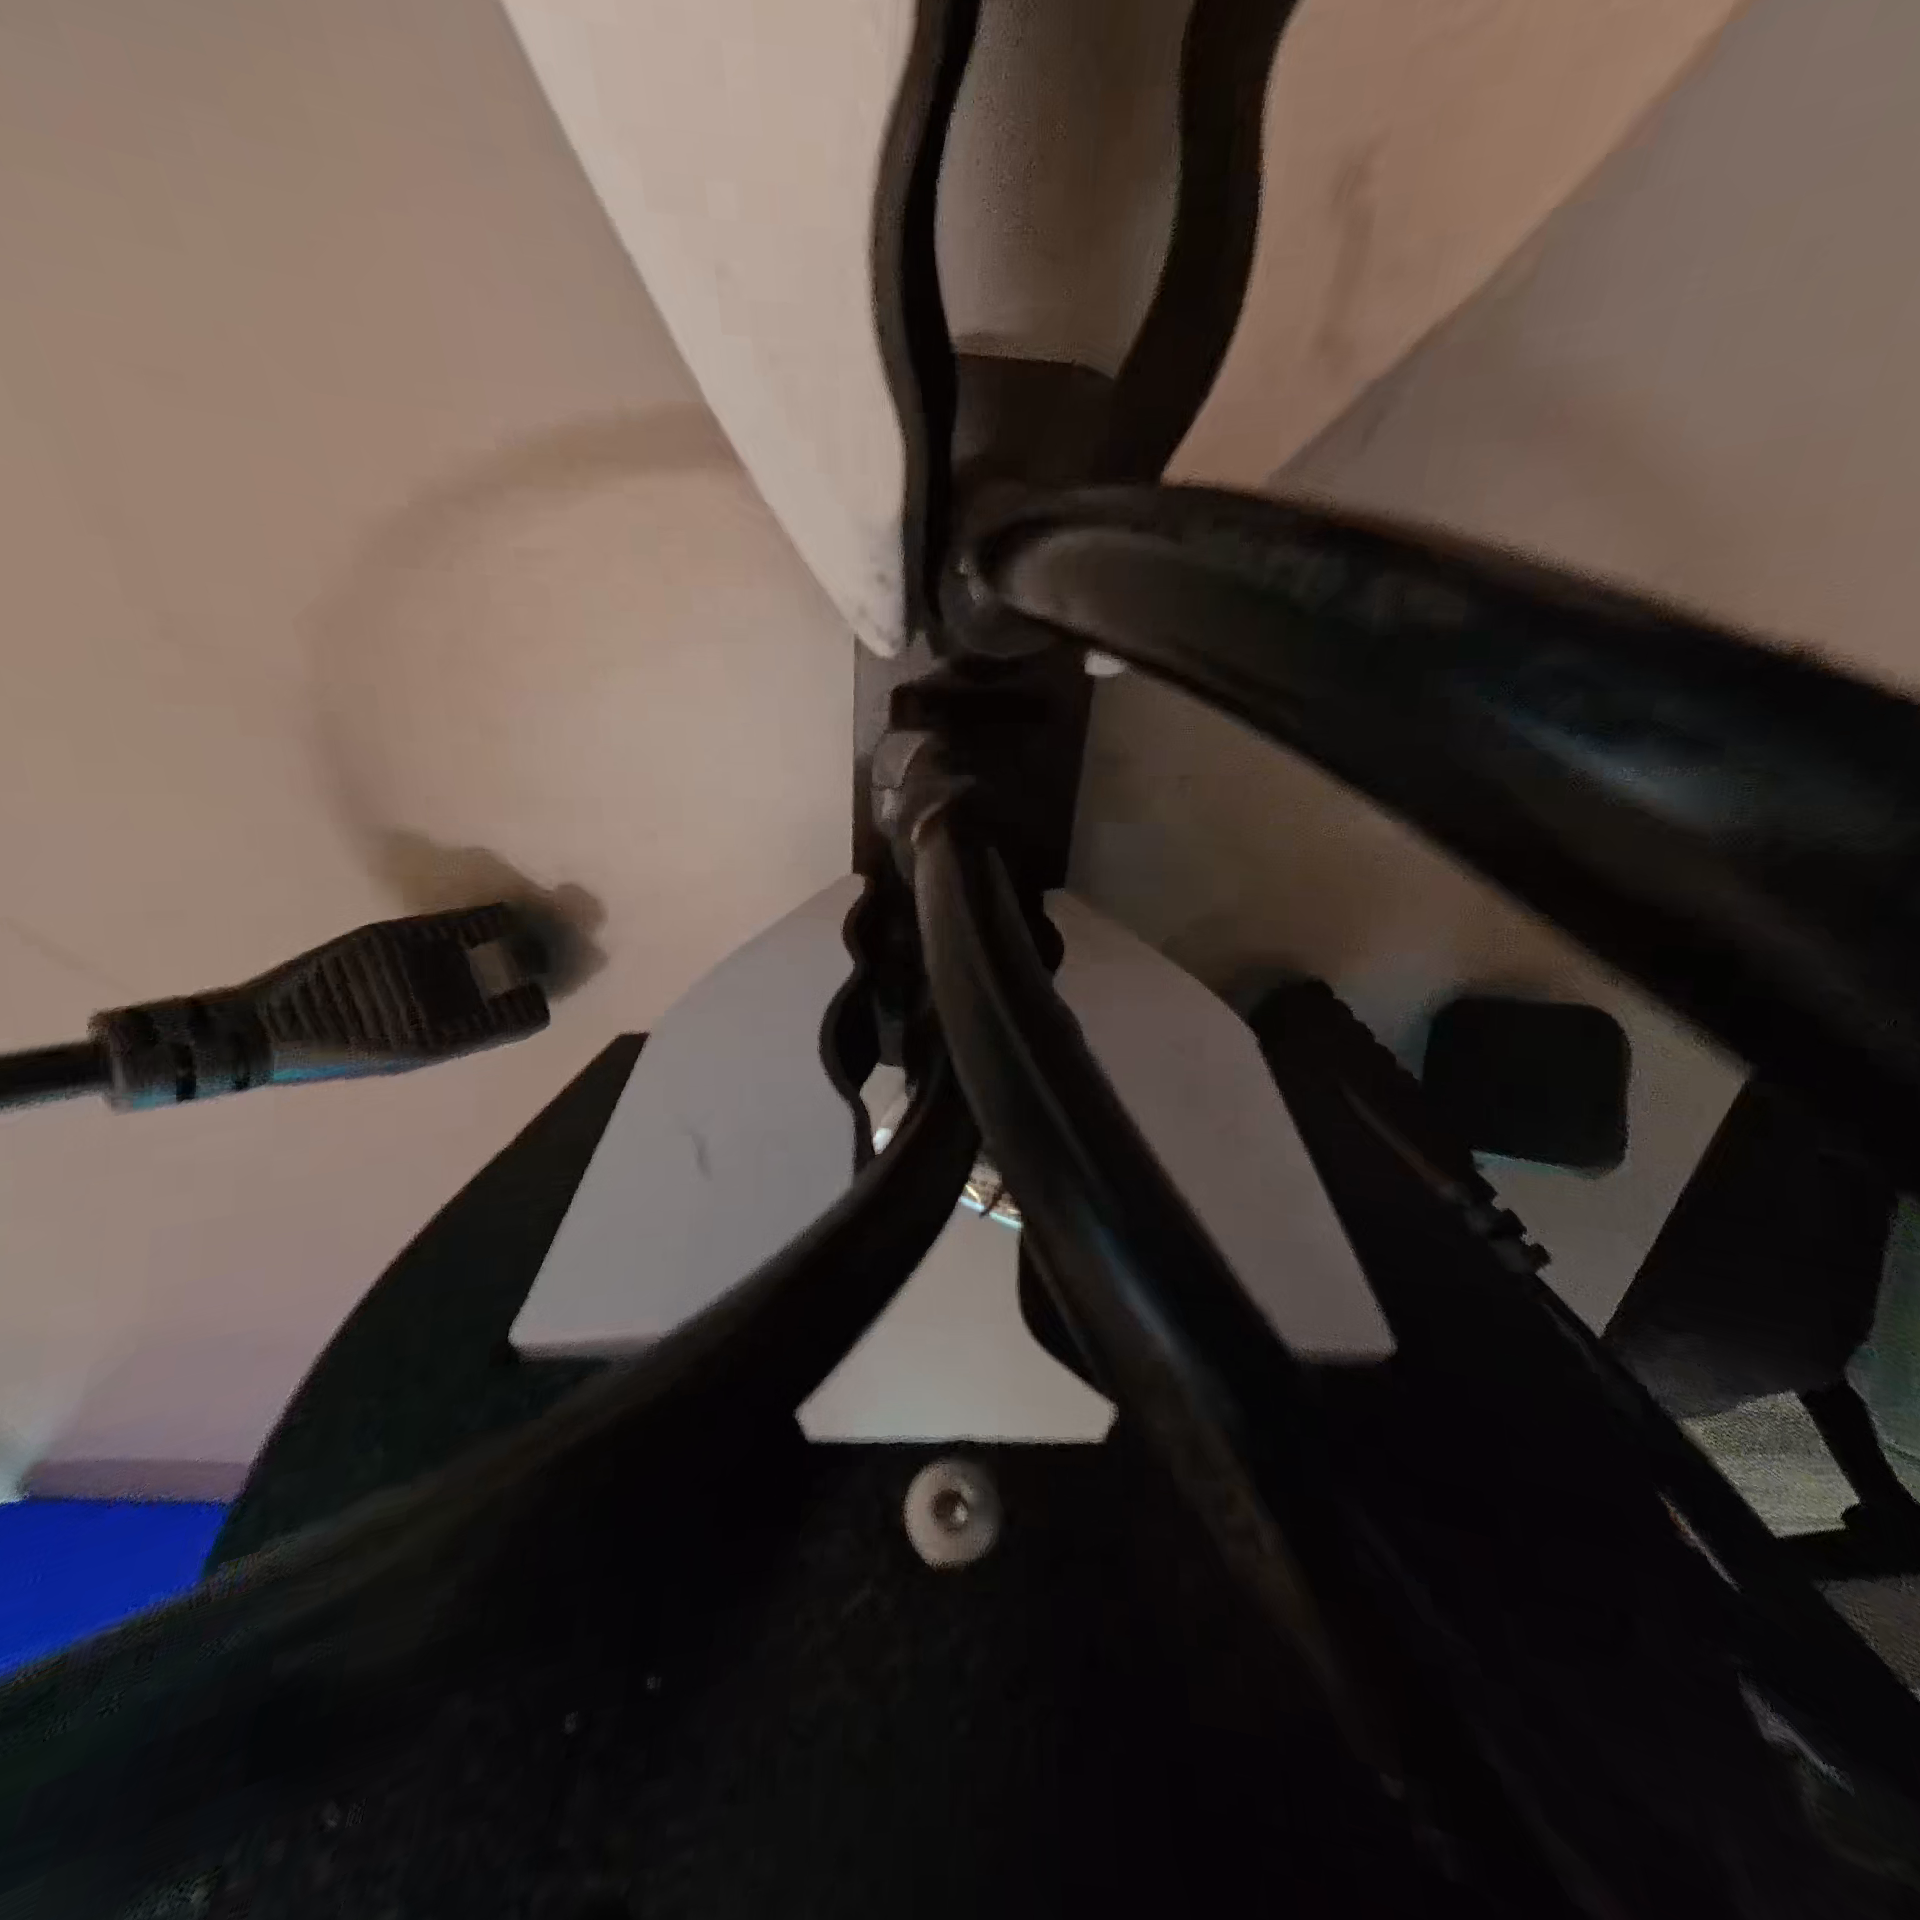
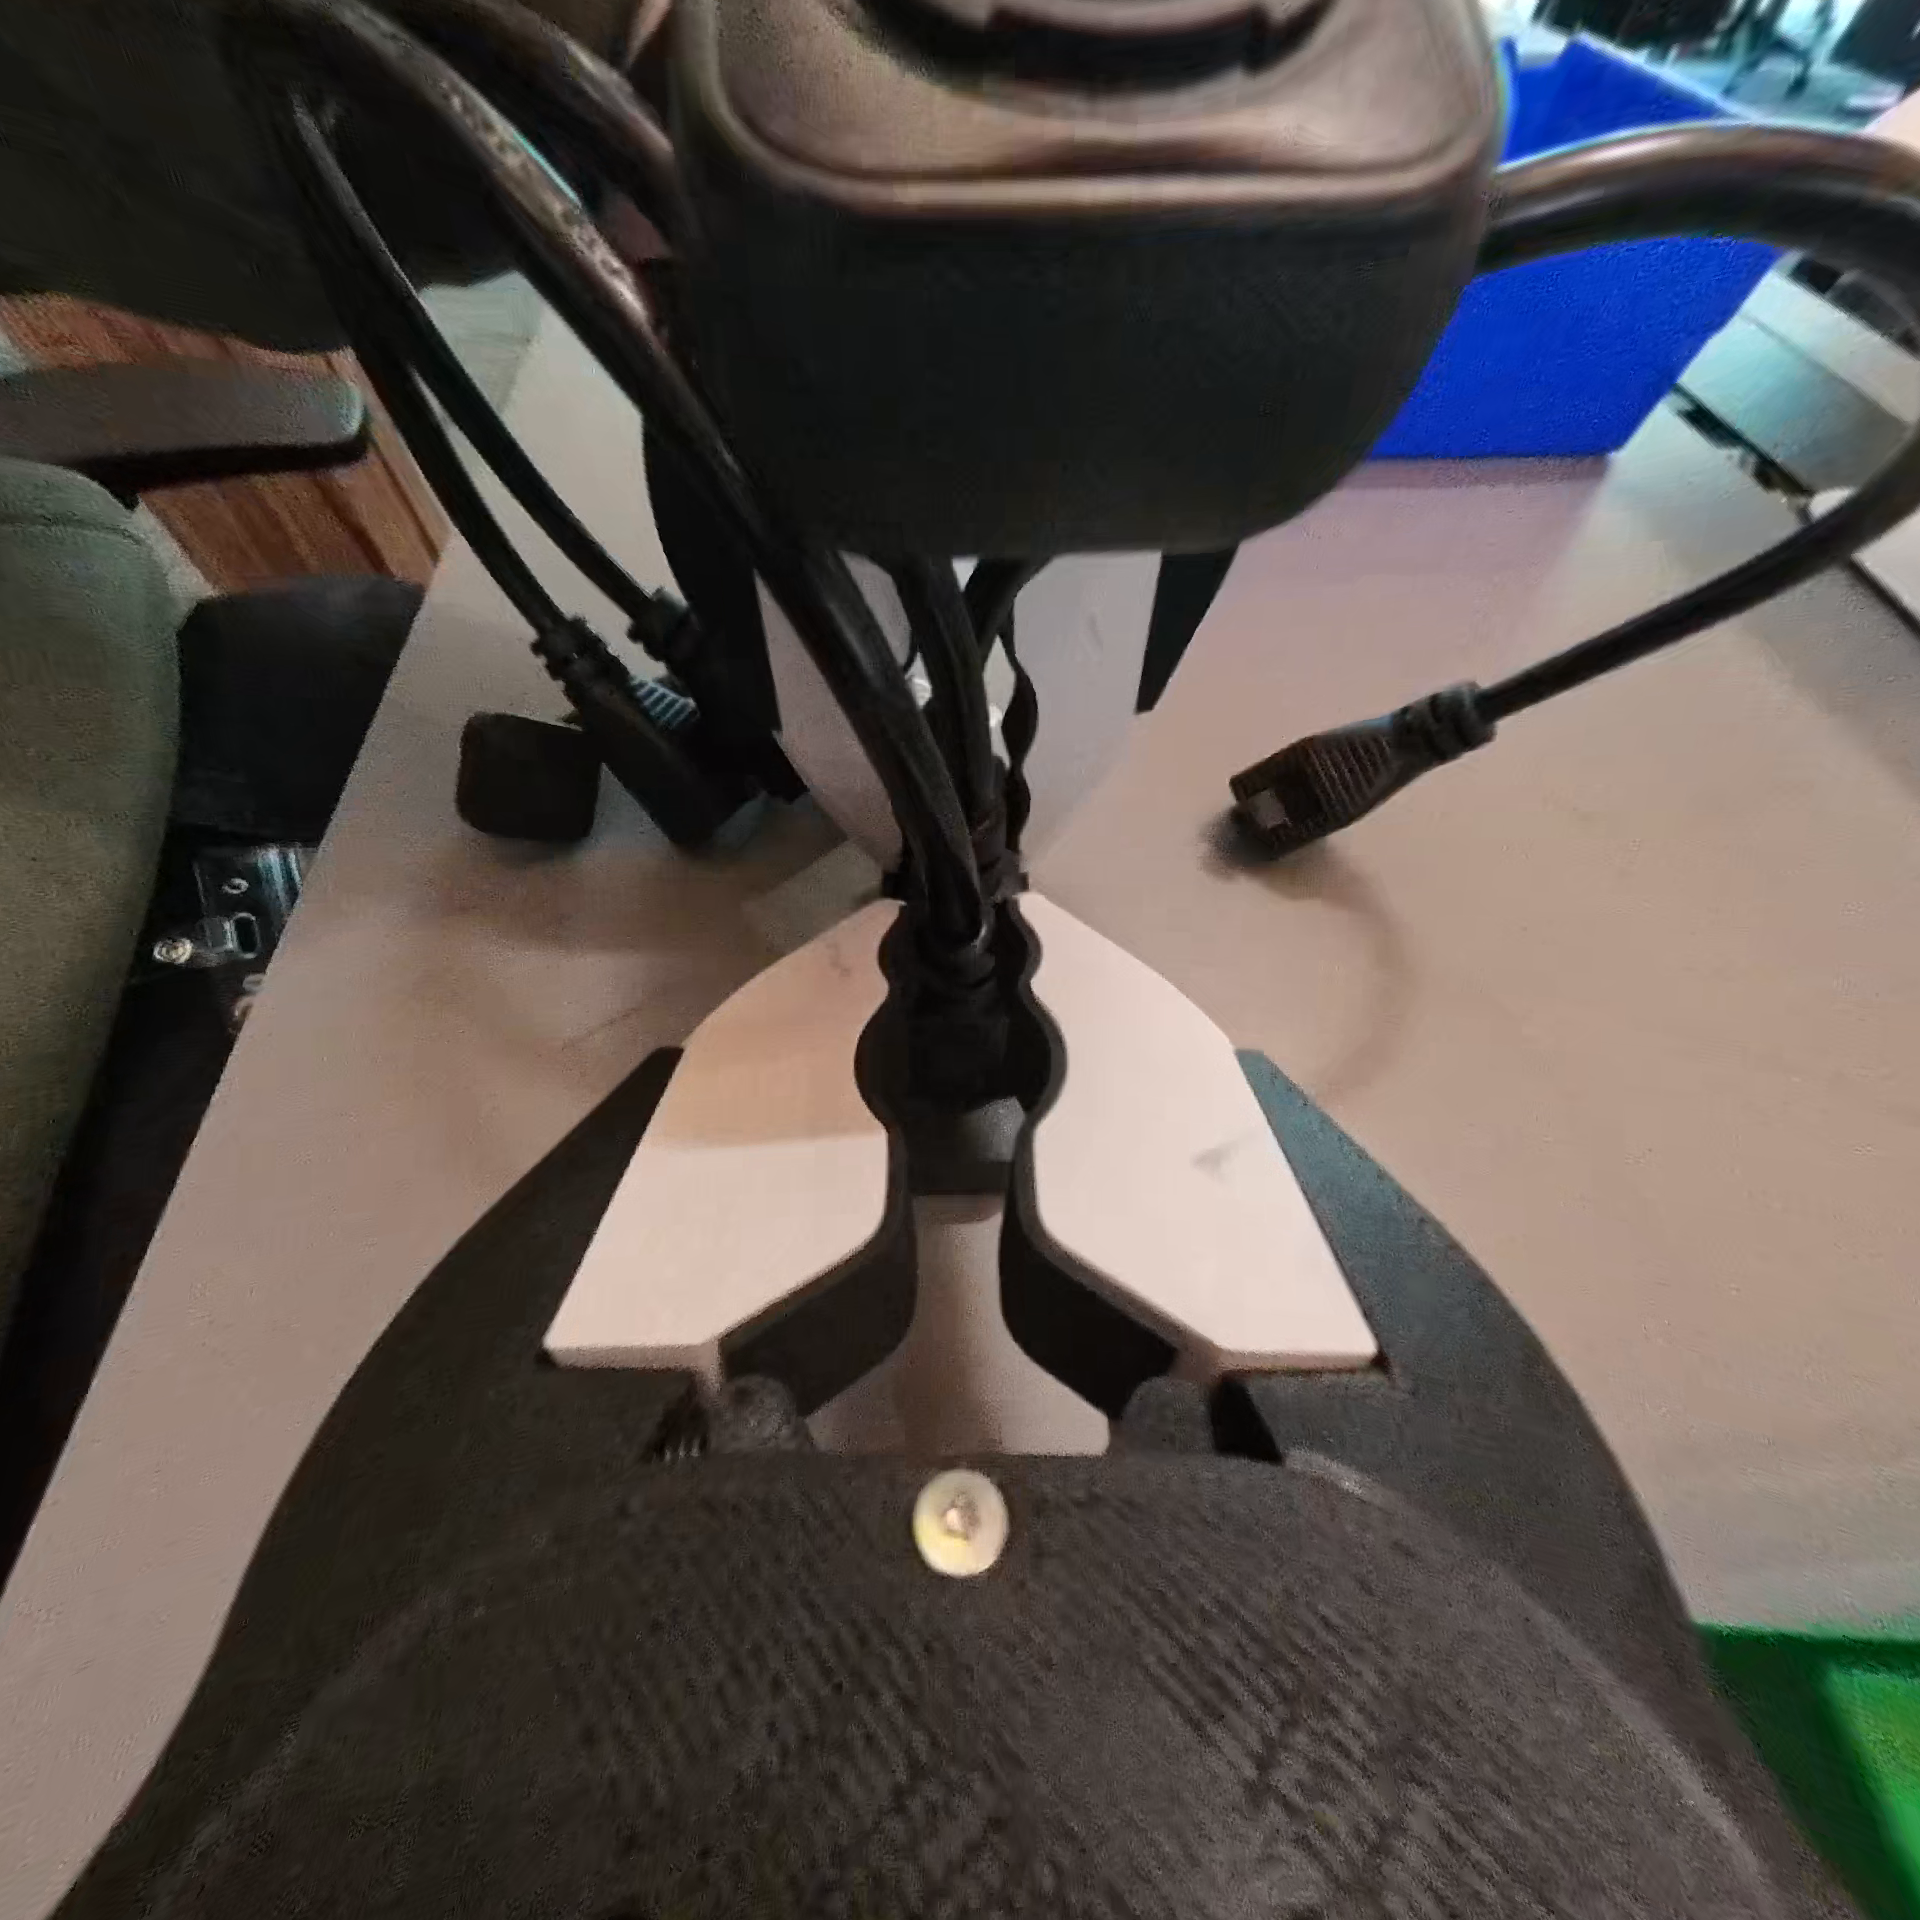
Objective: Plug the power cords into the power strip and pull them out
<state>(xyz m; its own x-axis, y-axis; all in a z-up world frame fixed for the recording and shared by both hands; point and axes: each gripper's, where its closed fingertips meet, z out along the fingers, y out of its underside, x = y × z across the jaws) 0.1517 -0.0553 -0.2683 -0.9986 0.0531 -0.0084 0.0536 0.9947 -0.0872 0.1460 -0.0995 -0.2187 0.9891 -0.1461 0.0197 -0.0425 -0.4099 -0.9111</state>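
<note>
Spreading under all, table (image 2: 1558, 1091): pale, matt and beige-white. It fills most of both views. Its near-left edge runs on a slant in the right wrist view, with a dark gap below it.
Room: an office-like space shows past the table. A blue panel (image 2: 1579, 343) stands beyond the far edge, with grey furniture behind it. The panel's blue also shows low at the left of the left wrist view.
Chair (image 2: 62, 727): grey-green cloth, off the table's left side, with a brown wooden unit (image 2: 281, 499) beyond it.
Green patch (image 2: 1829, 1766): bright, low at the right, beside the table edge. What it is cannot be told.
Right gripper (image 2: 961, 935): white fingers with black pads, pressed together and pinching the cords where a tie wraps them.
Left gripper (image 1: 945, 914): faces the right gripper tip to tip, its fingers drawn in on the same cords, which run back over its black body.
Cords (image 2: 935, 727): a black bundle held between the two grippers, above the table's middle. A few strands trail away to the left in the right wrist view.
Thick cord (image 1: 1455, 748): black, arching from the pinch point off to the right of the left wrist view.
Loose plug (image 2: 1340, 779): black and ribbed, lying flat on the table on a thin cord, apart from both grippers.
Block (image 2: 530, 769): small, black and boxy, resting on the table near its left edge, just beside other black plugs (image 2: 644, 717).
</note>
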